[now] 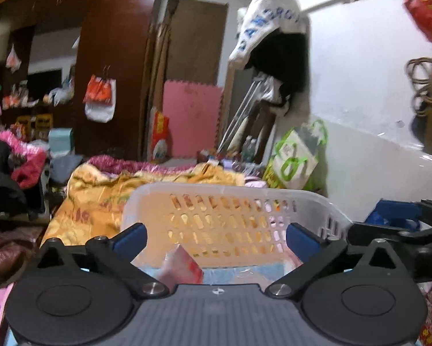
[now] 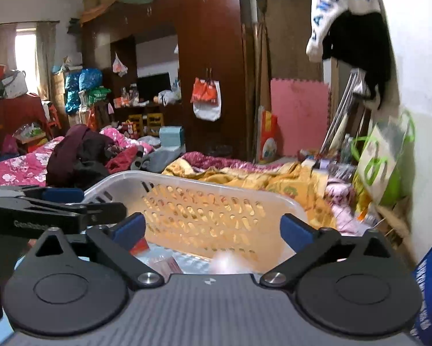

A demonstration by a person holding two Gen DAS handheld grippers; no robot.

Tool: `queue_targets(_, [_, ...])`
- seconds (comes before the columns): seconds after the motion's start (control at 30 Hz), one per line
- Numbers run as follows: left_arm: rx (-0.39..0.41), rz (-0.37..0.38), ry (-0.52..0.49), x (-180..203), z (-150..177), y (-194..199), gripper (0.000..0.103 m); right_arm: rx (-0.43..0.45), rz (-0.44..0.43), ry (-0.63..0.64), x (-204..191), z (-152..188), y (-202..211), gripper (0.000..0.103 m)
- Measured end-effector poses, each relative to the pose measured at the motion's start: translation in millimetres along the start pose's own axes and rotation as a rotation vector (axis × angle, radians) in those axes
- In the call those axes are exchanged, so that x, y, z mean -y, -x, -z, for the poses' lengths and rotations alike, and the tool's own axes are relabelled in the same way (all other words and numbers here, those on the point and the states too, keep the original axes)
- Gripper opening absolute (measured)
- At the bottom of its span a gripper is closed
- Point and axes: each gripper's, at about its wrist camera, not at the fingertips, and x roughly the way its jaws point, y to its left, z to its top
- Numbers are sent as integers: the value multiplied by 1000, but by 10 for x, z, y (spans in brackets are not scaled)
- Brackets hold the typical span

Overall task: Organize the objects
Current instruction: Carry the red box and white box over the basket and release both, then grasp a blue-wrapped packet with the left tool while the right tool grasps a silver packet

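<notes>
Both your grippers hang wide open over the basket [image 1: 230, 216], nothing between the pads. Left gripper [image 1: 216, 235] sits low centre of its view, a red packet [image 1: 184, 268] just below it inside the basket. Right gripper [image 2: 213, 227] frames the basket's far wall, packets [image 2: 164, 259] blurred beneath. The basket rests on the bed [image 2: 244, 173], mid-frame.

Dim indoor light; motion blur; fisheye bending
</notes>
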Motion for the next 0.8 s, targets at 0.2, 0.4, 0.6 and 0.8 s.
queue_targets(0.2, [74,29,-57,-137,595,857,103,48,-9,-38,207,929,969,103])
queue_targets(0.4, [62,47,-92,-141,1547,1342,101,-15,50,-174,372,1843,1208,103])
queue_targets(0.6, [62,163,-128,229,1826,1444,101,8,71,-119,157,1837,1070,103])
queue_targets(0.8, [19,126,-200,504,2005,1235,101,-74,86,-91,140,1988,898,103])
